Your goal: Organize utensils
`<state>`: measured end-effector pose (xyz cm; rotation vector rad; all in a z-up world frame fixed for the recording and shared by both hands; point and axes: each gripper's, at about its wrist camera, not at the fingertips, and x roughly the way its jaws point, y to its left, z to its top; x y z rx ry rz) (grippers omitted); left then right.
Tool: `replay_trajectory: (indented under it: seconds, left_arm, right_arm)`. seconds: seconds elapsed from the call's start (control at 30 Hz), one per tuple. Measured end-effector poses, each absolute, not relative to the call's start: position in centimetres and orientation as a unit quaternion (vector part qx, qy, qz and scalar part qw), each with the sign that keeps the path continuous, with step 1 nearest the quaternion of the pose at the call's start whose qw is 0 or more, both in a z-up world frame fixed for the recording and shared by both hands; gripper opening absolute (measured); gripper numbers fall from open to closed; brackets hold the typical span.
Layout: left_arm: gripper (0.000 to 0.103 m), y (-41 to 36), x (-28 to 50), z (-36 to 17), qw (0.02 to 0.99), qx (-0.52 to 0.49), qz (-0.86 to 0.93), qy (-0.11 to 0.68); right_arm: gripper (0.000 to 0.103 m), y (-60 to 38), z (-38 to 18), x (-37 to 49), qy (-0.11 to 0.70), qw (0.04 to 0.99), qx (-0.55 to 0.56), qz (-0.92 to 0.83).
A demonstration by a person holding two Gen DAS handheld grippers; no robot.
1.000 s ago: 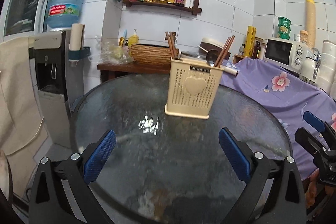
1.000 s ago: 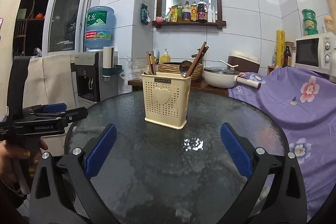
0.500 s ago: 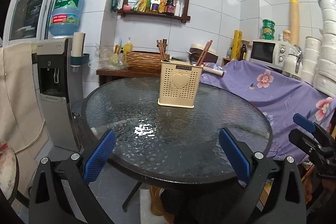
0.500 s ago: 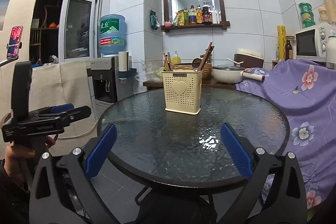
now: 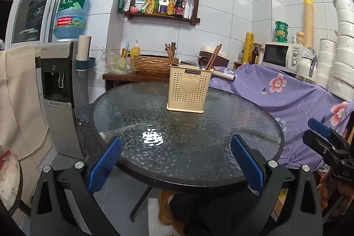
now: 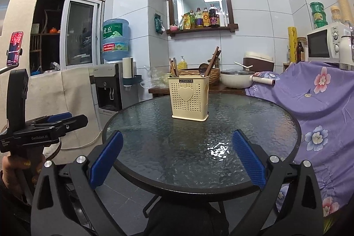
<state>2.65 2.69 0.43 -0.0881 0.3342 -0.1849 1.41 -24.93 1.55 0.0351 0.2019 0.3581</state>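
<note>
A: Both grippers have drawn back past the tabletop [image 5: 254,125] rim; left gripper [image 5: 174,160] and right gripper [image 6: 177,155] jaws released, empty.

B: One utensil holder [image 6: 190,101] stands mid-tabletop, bare glass all round it.

light: bright, overhead | glare: glass table [image 5: 152,136] | edges: fisheye-warped, dark corners

Utensil holder [image 5: 186,89] walls are hiding the lower ends of the chopsticks [image 5: 212,56] and the spoon [image 6: 202,69]; compartments not discernible. Right gripper [image 5: 325,143] is running off the right frame edge in the left view. Shelf bottles' [image 6: 205,16] labels are reading too small. Phone [image 6: 14,49] screen is blurring, upper left.
</note>
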Motion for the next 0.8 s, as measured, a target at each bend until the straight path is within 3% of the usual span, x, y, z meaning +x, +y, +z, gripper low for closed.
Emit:
replay_trajectory:
  seconds: [0.8]
  left_arm:
    - [0.097, 2.84, 2.26, 0.75, 0.98, -0.058, -0.098, 0.165]
  right_arm:
    - [0.097, -24.39, 1.39, 1.08, 0.098, 0.98, 0.012, 0.175]
